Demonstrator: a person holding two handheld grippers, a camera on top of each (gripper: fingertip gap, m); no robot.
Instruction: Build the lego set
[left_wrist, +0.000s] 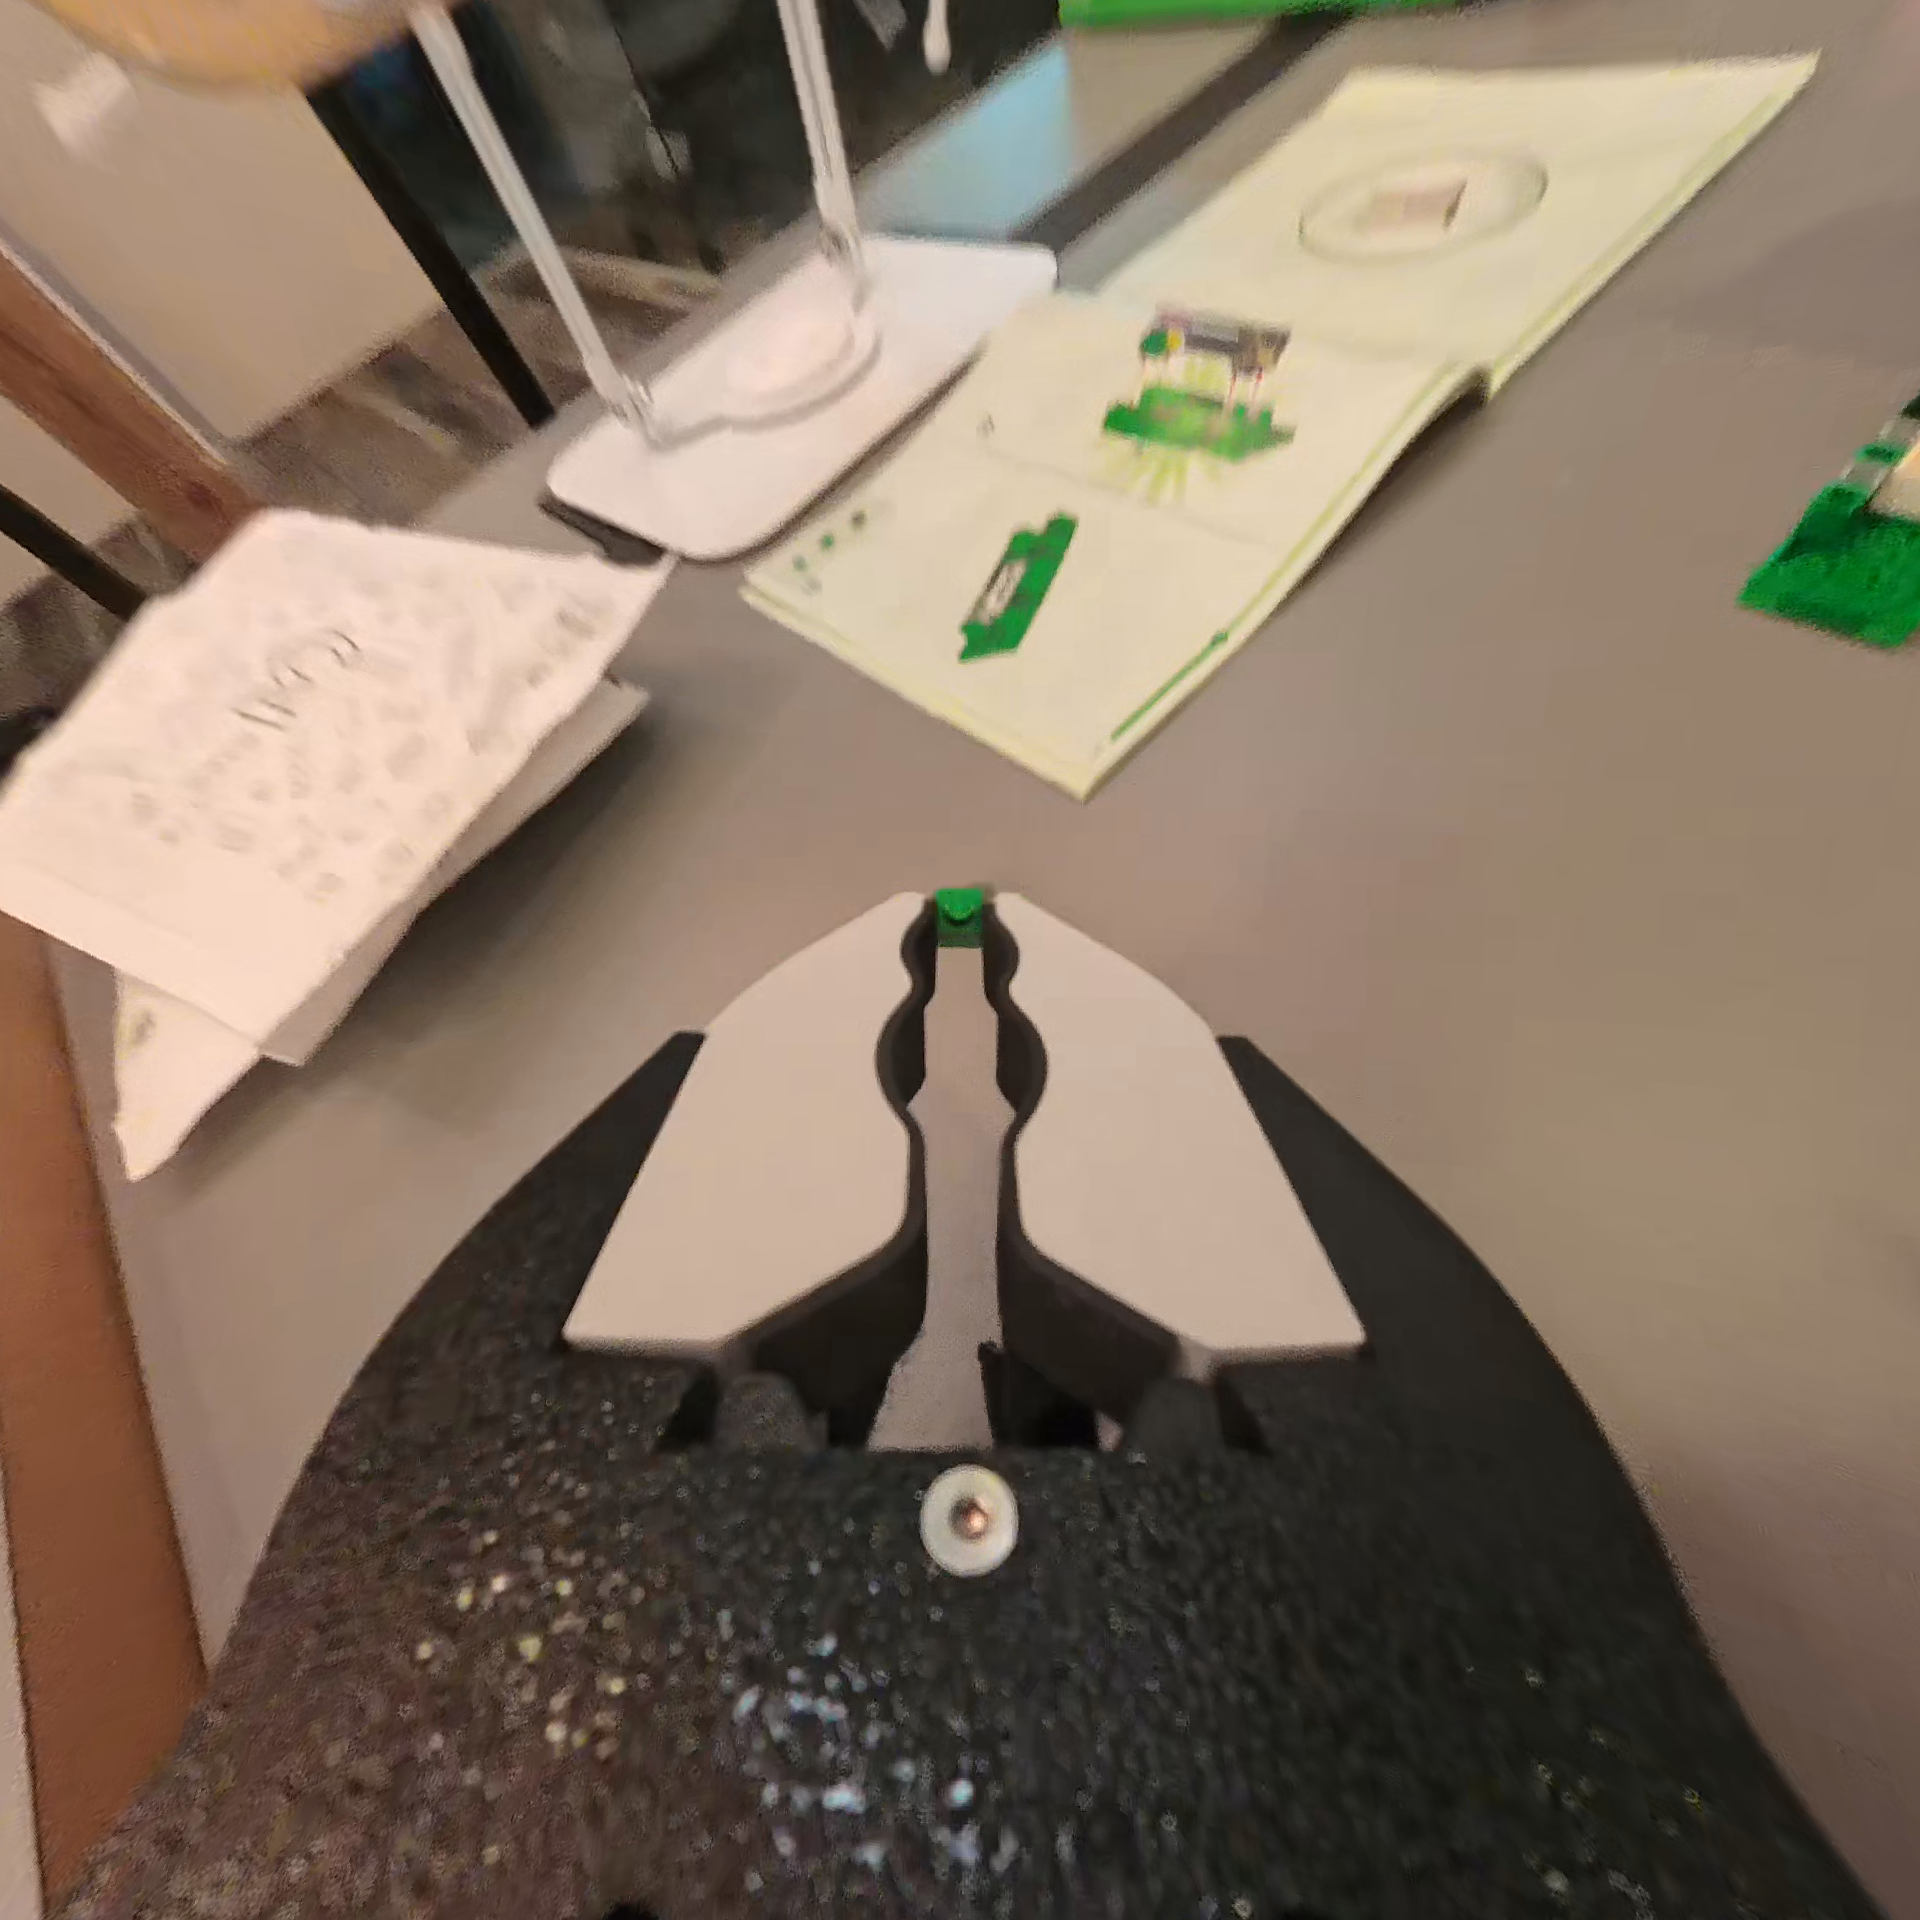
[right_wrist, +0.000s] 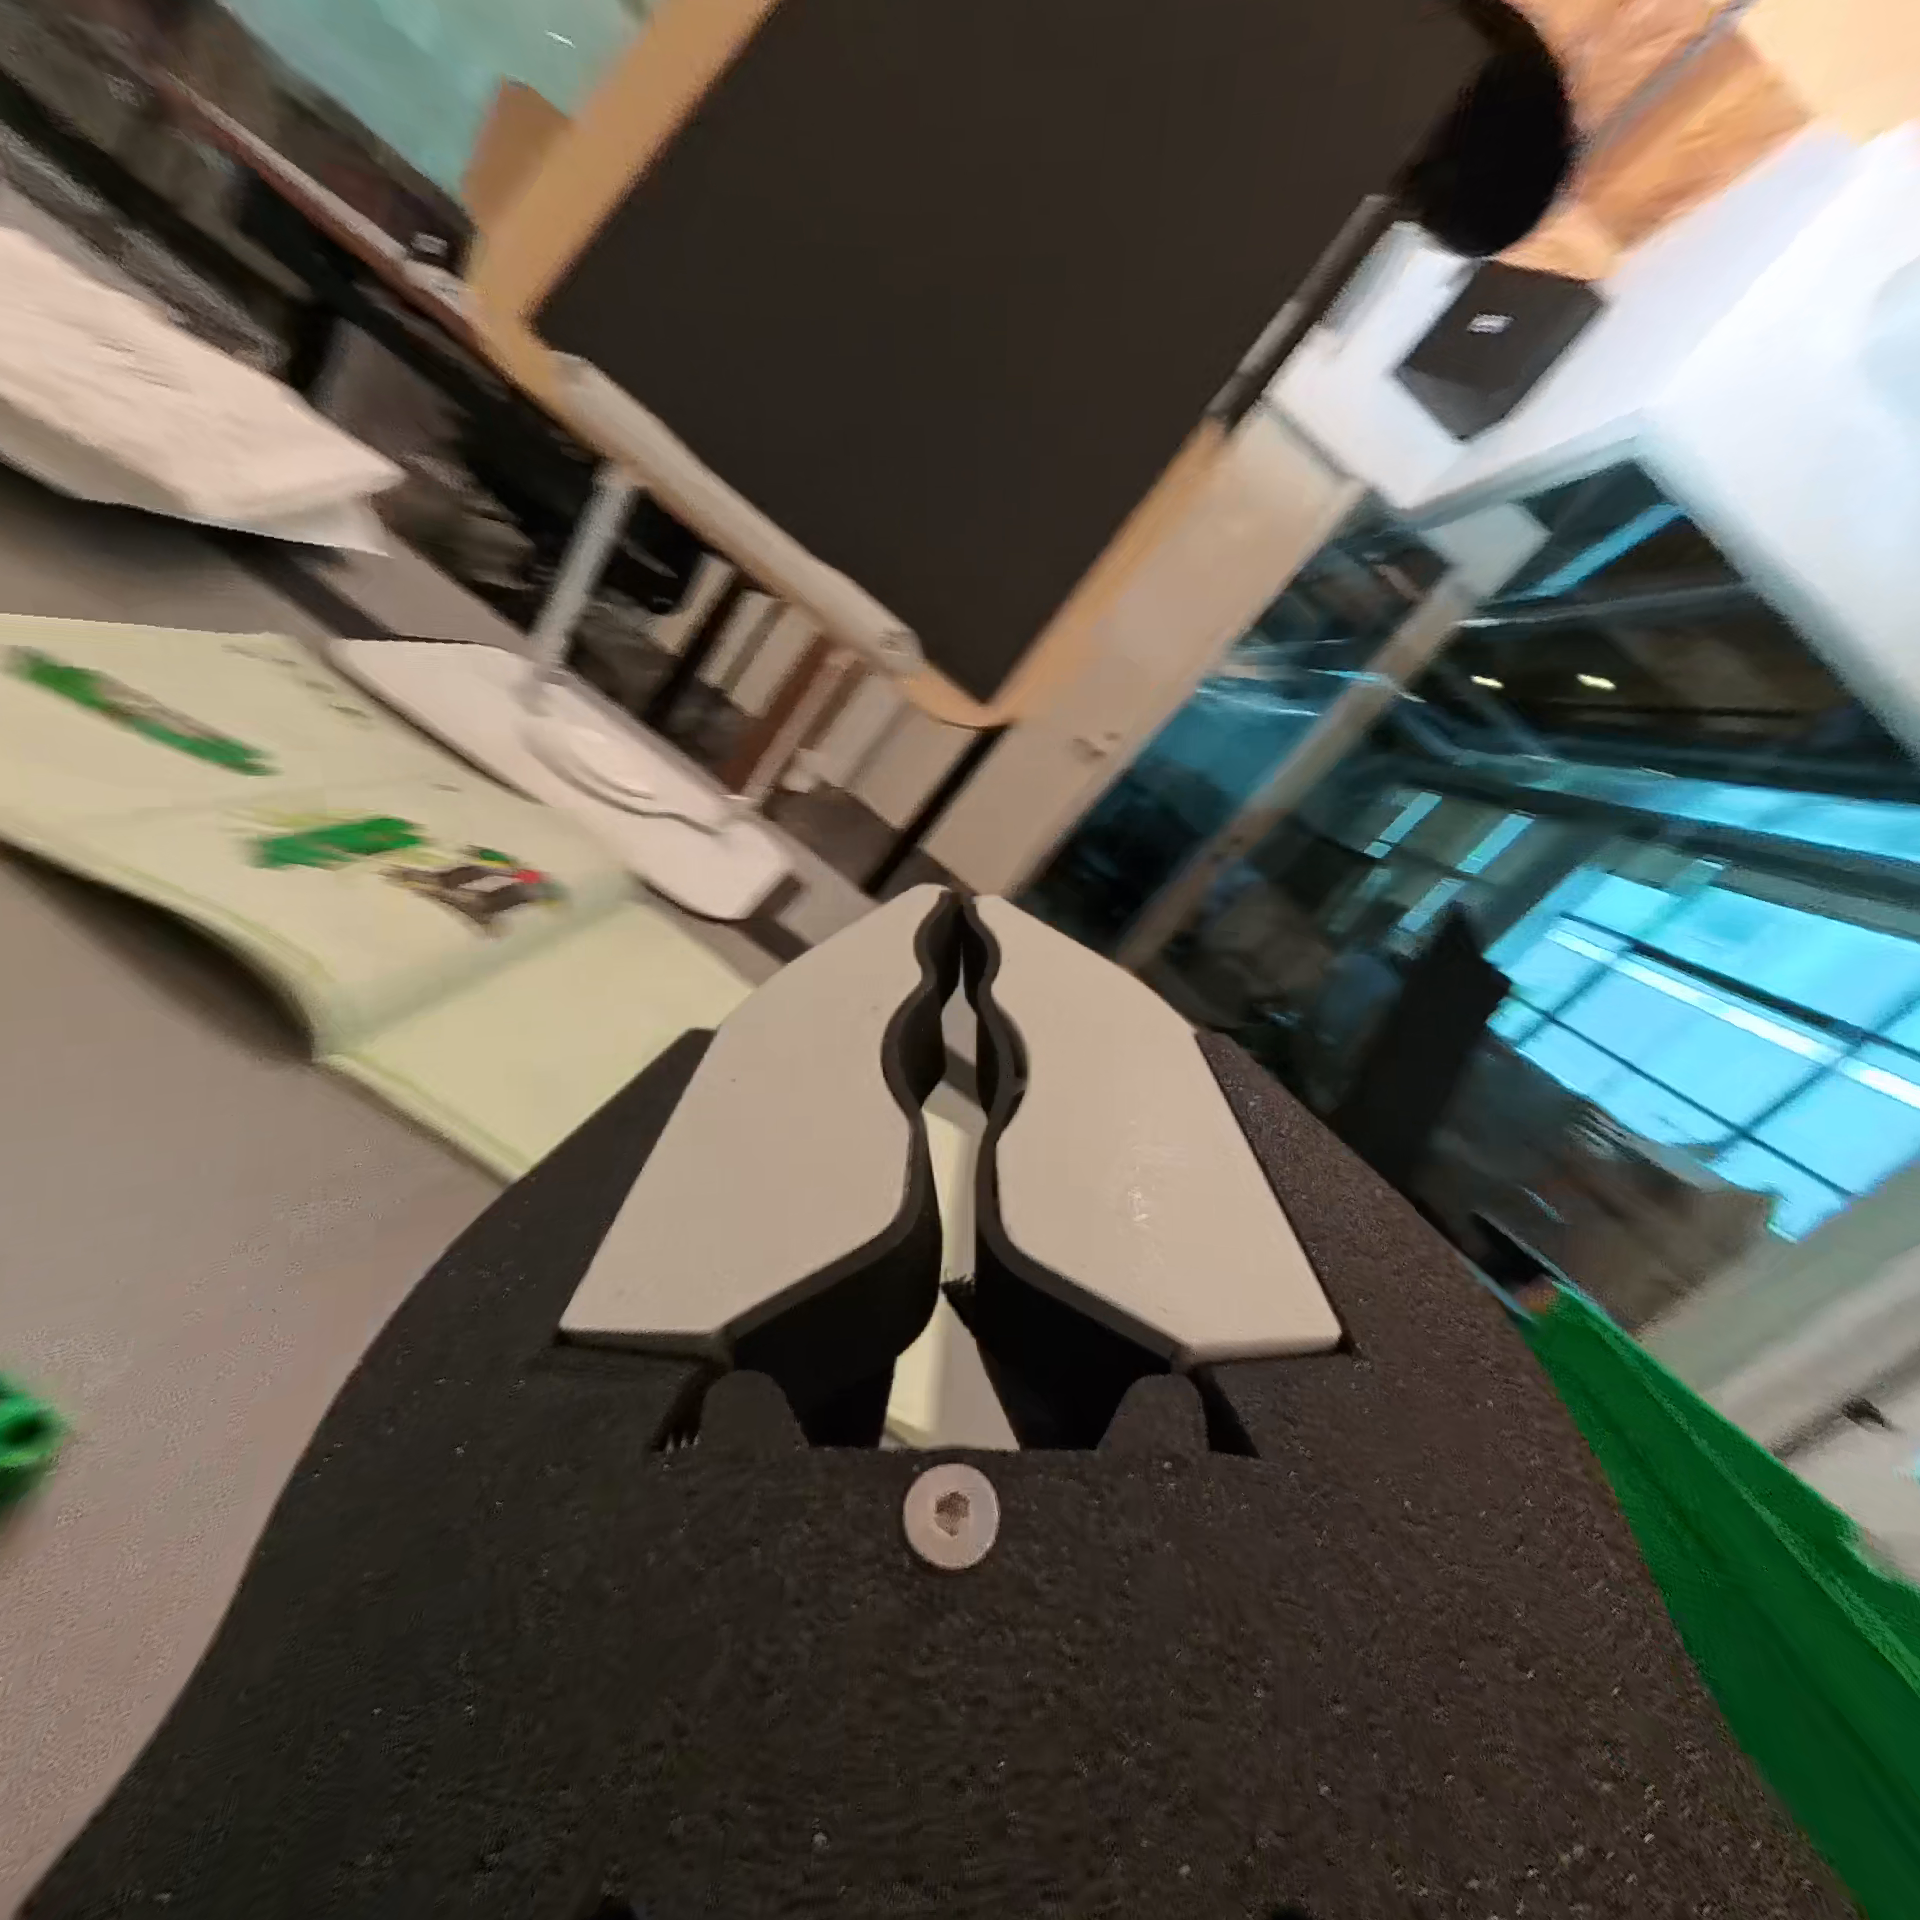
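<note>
At the tips of the left gripper (left_wrist: 960, 920), a small green brick (left_wrist: 958, 918) sits pinched, stud up; the green build (left_wrist: 1844, 566) lies well apart, forward-right. The right gripper (right_wrist: 958, 914) is closed, empty.

Two claws (left_wrist: 961, 920) (right_wrist: 961, 914), one green brick (left_wrist: 961, 918), one booklet (left_wrist: 1299, 416).

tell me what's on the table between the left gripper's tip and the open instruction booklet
Nothing: in the left wrist view, only bare grey table separates the left gripper, shut on a small green brick, from the booklet.
</note>
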